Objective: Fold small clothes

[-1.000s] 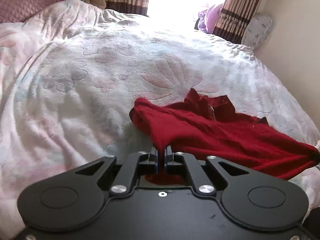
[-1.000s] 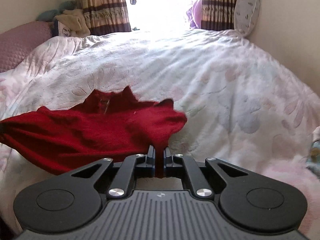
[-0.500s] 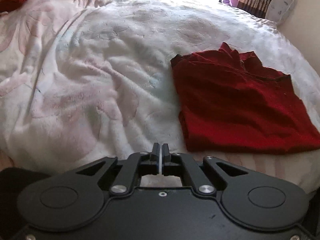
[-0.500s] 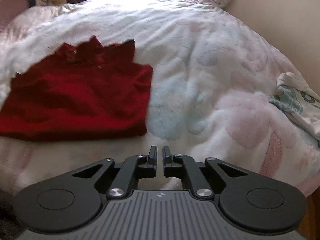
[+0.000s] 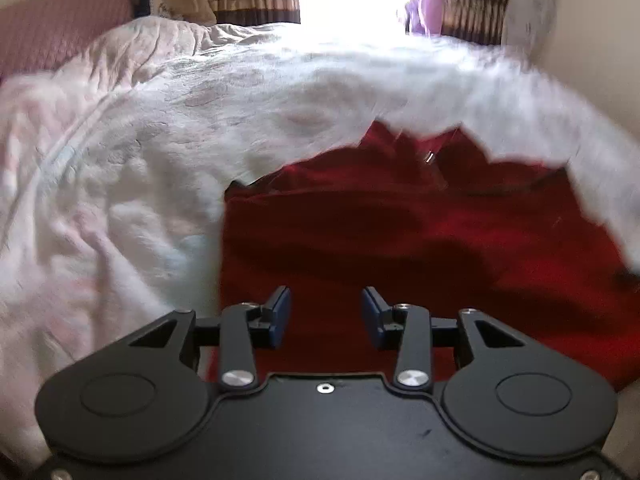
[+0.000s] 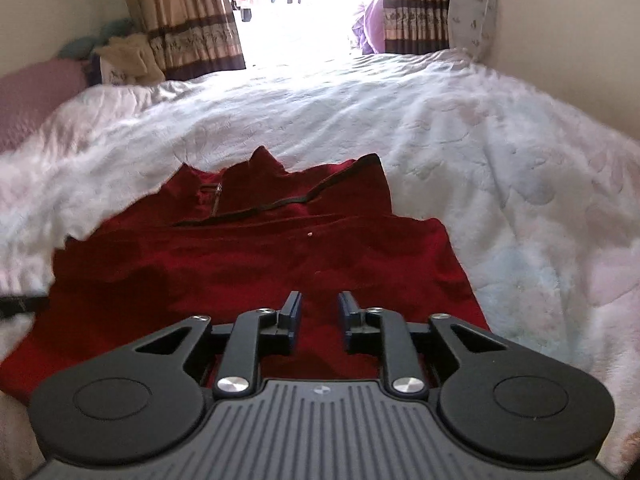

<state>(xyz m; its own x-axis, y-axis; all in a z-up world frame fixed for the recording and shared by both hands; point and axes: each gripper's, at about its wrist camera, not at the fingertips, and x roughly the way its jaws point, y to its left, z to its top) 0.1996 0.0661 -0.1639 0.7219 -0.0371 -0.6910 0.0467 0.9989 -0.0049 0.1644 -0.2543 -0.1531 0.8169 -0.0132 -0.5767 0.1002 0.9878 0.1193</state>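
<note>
At the near edge of the bed [image 6: 500, 168], right gripper [image 6: 319, 312] low over the hem area of the red garment [image 6: 256, 264], jaws parted to a moderate gap, nothing between them. Left gripper [image 5: 325, 312] likewise over the garment's near left portion, jaws spread wider, empty too. Whether either set of fingertips touches the cloth: cannot tell, near hem hidden under both gripper bodies.

Garment lying flat on the white floral blanket [image 6: 460, 128], folded into a rough rectangle, collar end pointing away. Small metal zipper pull [image 6: 217, 190] near the collar; dark trim strip [image 6: 280, 204] running diagonally across the upper part. In the left wrist view, garment [image 5: 400, 232] smeared by motion blur, its right edge and the blanket beyond hard to make out. Dark object at the left margin of the right wrist view cut off, unidentifiable.

Left of the garment, open blanket, rumpled; right of it, broad open blanket up to the wall. Beyond the collar, more bare blanket. Far back, pink pillow [image 6: 36, 96], striped curtains [image 6: 188, 20], and a bright opening washed out by glare.
</note>
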